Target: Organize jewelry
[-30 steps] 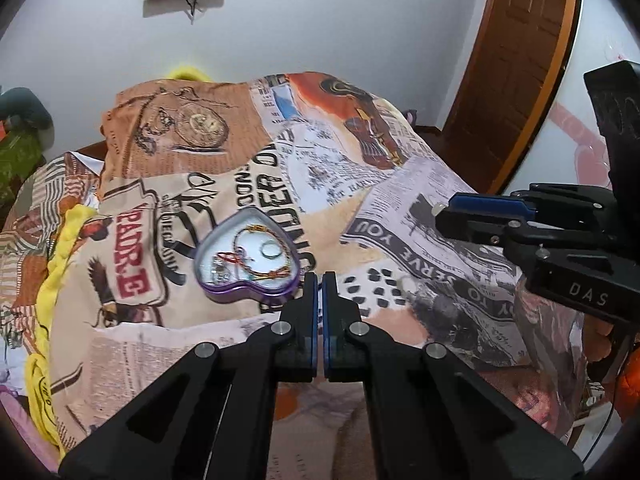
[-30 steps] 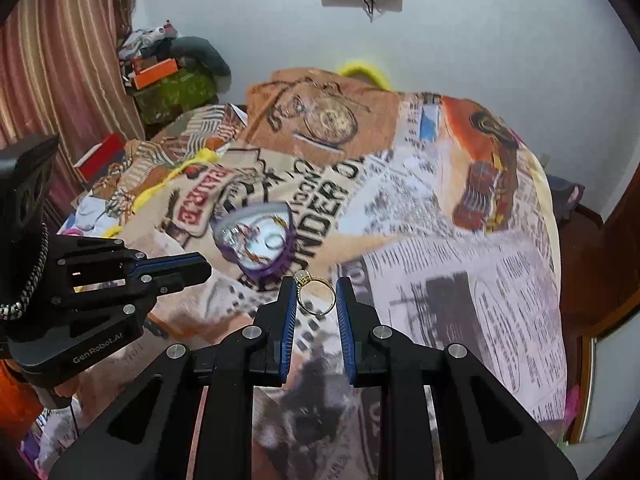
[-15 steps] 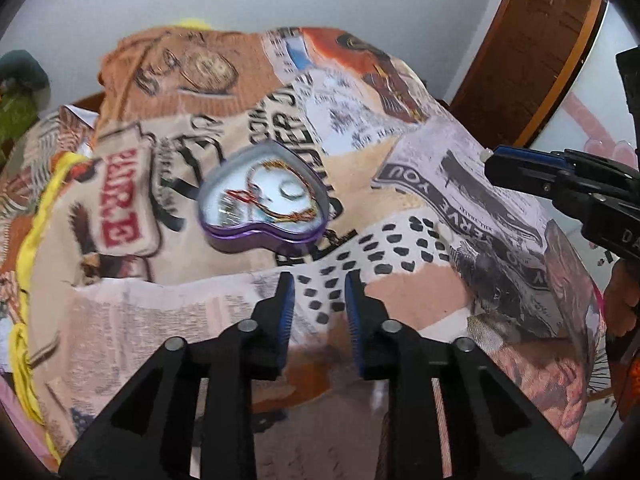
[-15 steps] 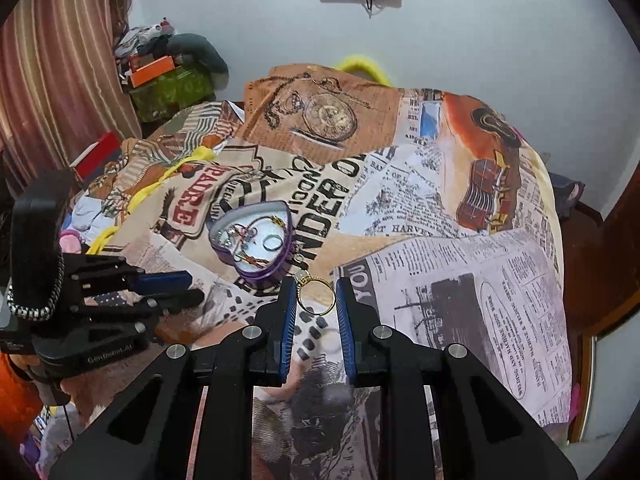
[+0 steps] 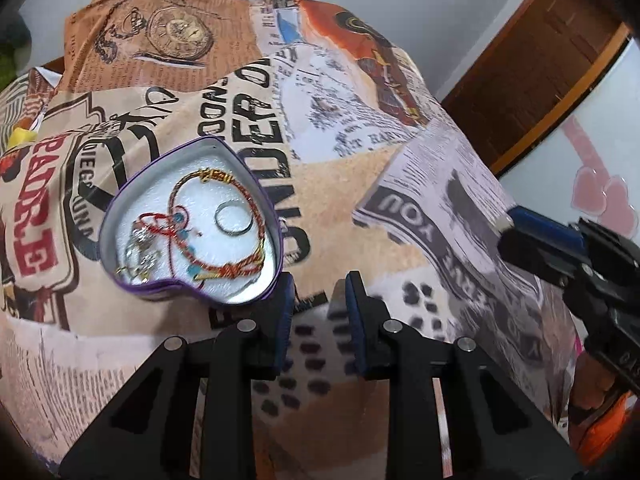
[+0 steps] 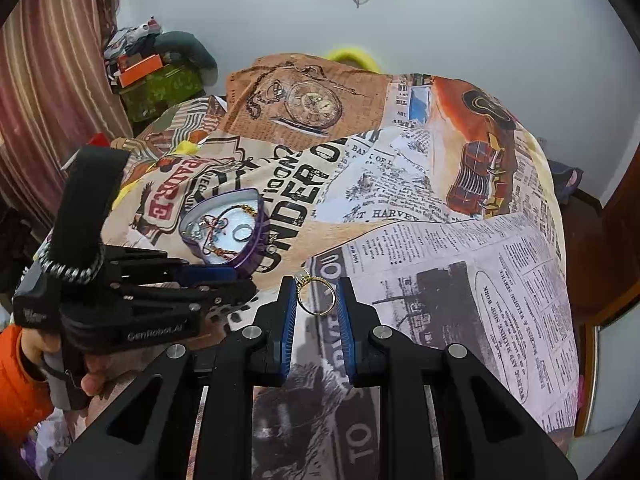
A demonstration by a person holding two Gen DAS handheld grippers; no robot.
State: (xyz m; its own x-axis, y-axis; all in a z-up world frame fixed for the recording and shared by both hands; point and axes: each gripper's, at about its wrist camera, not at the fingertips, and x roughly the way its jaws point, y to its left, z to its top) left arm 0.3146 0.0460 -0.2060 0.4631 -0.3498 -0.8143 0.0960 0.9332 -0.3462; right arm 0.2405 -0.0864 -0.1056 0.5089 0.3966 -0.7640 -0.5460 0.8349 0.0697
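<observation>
A purple heart-shaped tin lies open on the printed bedspread, holding red and gold bracelets, a silver ring and other pieces. It also shows in the right wrist view. My left gripper is open and empty, its left finger close to the tin's near right rim. My right gripper is shut on a gold ring, held above the bedspread to the right of the tin. The right gripper also shows at the right of the left wrist view.
The bedspread with newspaper prints covers the bed. A wooden door stands at the right. Curtains and a pile of items are at the far left. The left gripper's body sits near the tin.
My left gripper has opened and moved toward the tin, which is now larger and nearer. My right gripper still holds the gold ring and has drifted slightly.
</observation>
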